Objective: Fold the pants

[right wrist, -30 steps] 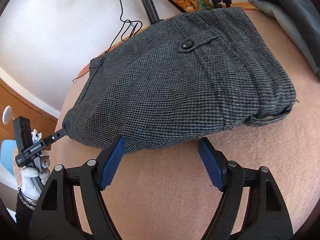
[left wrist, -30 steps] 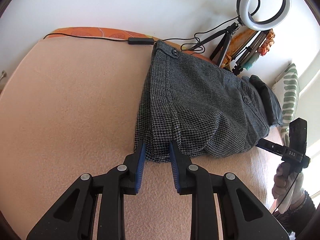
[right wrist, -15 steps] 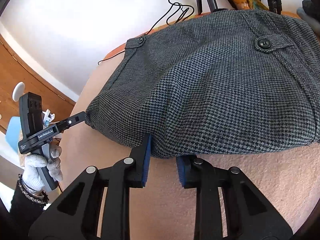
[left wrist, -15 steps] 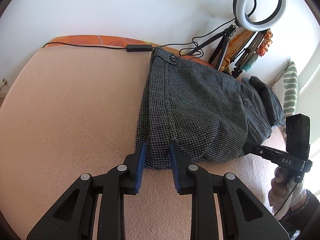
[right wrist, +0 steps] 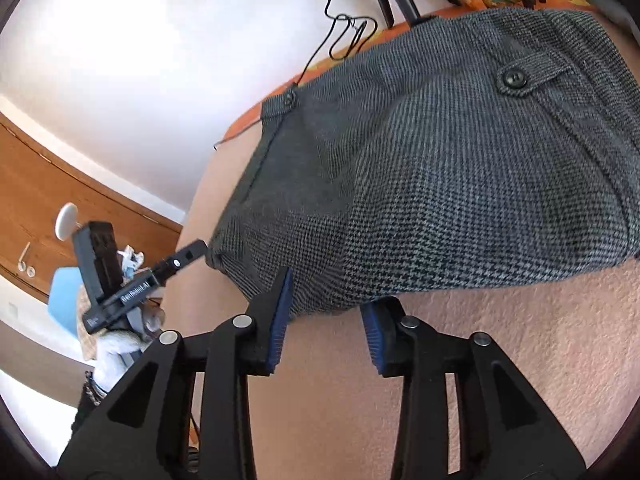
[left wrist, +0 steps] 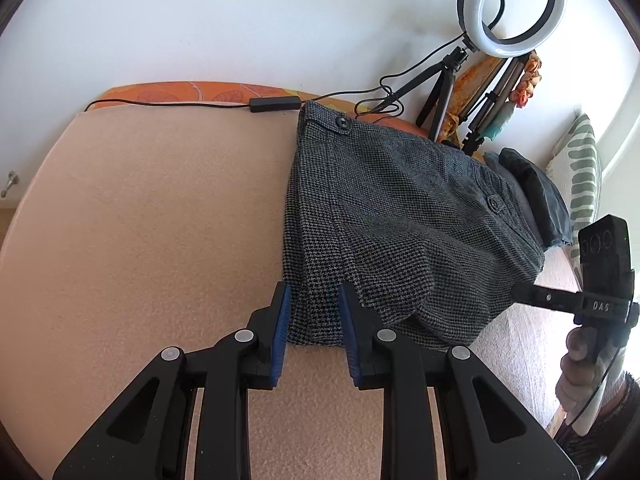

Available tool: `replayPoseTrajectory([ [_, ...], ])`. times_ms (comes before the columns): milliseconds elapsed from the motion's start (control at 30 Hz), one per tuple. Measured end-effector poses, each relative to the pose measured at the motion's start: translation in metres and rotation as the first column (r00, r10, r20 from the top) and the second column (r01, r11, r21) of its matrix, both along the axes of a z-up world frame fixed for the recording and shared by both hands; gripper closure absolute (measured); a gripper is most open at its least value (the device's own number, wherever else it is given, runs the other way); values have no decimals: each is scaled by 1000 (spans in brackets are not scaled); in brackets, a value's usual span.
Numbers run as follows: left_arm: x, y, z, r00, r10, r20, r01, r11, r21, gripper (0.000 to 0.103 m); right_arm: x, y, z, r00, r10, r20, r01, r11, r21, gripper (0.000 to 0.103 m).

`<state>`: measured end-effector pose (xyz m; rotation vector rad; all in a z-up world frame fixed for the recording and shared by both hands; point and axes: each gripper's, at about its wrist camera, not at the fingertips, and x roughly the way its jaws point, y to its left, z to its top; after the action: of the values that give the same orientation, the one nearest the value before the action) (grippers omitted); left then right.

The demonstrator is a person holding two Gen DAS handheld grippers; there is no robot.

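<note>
1. The pants [left wrist: 400, 216], grey houndstooth, lie folded into a thick bundle on the peach-covered bed [left wrist: 140, 220], toward its far right side, with the buttoned waistband end by the wall and the bulging folded edge nearest the person.
2. Both tools are at that near edge, which I take to mean the bundle is about to be lifted or turned over for another fold; gripping the two near corners would keep the layers together.
3. The left gripper [left wrist: 312, 320] is clamped on the near left corner of the pants: its blue pads [left wrist: 280, 332] sit narrowly apart with the stacked cloth pinched between them.
4. The right gripper [right wrist: 326, 312] is at the near right part of the same edge. Its jaws are opening, with a lobe of cloth between them; the left pad touches the fabric, while the right one is tucked under the overhang, so a firm hold looks doubtful.
5. Both grippers slant downward toward the bed from the near side, roughly side by side.
6. A gloved hand [left wrist: 576, 372] holds the right tool's handle at the edge of the left view.
7. A ring light [left wrist: 512, 8] on a tripod and a dark folded garment [left wrist: 532, 196] stand clear at the far right.
</note>
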<state>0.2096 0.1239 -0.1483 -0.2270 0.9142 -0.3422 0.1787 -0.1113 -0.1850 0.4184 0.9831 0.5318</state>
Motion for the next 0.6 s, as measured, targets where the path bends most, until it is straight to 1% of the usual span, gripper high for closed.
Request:
replayPoseTrajectory([
  [33,0,2,0,1000,-4,-6,4,1000,-19,80,-3,6,-3,1000,6,0,-6,1000,-13,56],
  [67,0,4,-1,1000,-11,-18,10,999,-44,80,-5,12,-5,1000,15,0,-15,1000,-17,46],
  [100,0,6,-3,999,-11,-33,8,998,-65,80,-6,18,-6,1000,22,1,-22,1000,-16,41],
  [200,0,14,-10,997,1,-77,-10,993,-122,78,-5,35,-11,999,37,-14,-38,999,-23,40],
  [267,-1,17,-10,997,11,-83,-22,989,-144,78,-6,42,-14,998,46,-43,-46,999,18,40],
  [300,-1,17,-9,997,4,-78,-15,990,-140,78,-6,46,-16,997,54,-55,-53,998,30,40],
  [400,1,10,-12,997,-3,-78,-6,993,-120,76,-7,59,-21,996,76,-52,-75,997,11,40],
  [467,4,4,-15,997,-13,-78,3,992,-126,76,-7,65,-20,997,75,-25,-76,997,-7,40],
  [533,4,-2,-14,999,-11,-50,6,995,-98,76,-4,69,-18,998,67,-13,-67,997,-22,50],
  [567,5,-6,-14,999,-16,-41,13,996,-83,78,-2,69,-18,998,68,-12,-68,998,-19,69],
  [600,5,-9,-12,999,-22,-31,20,998,-58,86,0,70,-19,997,76,-25,-76,997,-8,92],
])
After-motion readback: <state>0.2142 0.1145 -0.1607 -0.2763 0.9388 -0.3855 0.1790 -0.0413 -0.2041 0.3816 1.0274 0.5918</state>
